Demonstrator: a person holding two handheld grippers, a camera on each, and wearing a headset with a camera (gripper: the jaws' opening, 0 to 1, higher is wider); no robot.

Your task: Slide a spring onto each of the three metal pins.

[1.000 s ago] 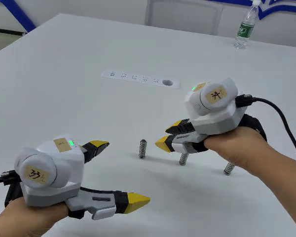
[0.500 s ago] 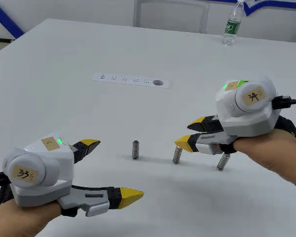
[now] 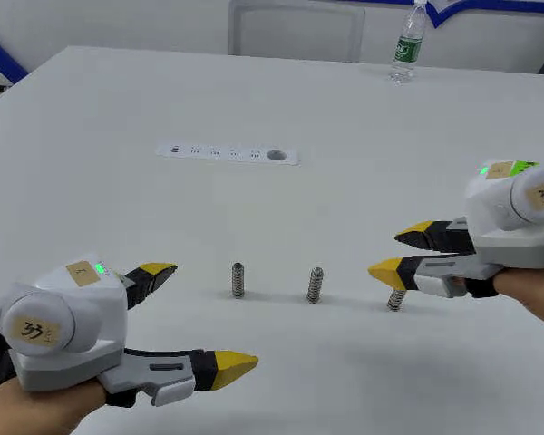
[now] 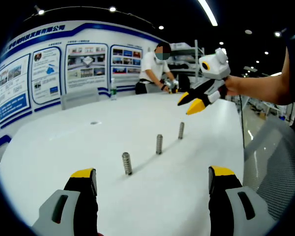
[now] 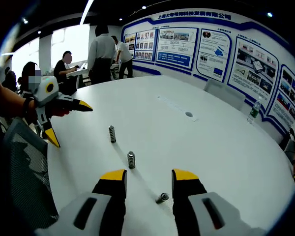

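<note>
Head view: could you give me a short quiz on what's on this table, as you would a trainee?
1. How many springs stand on the table?
2. True or false: the left gripper grips a spring.
3. What lies beyond the springs? A. power strip B. hammer C. plate
Key: 1. Three, in a row. 2. False: its jaws are open and hold nothing. 3. A.

table (image 3: 91,163) white | springs (image 3: 315,284) silver-grey | left hand-held gripper (image 3: 204,315), right hand-held gripper (image 3: 390,254): yellow tips | bottle (image 3: 405,45) label green
</note>
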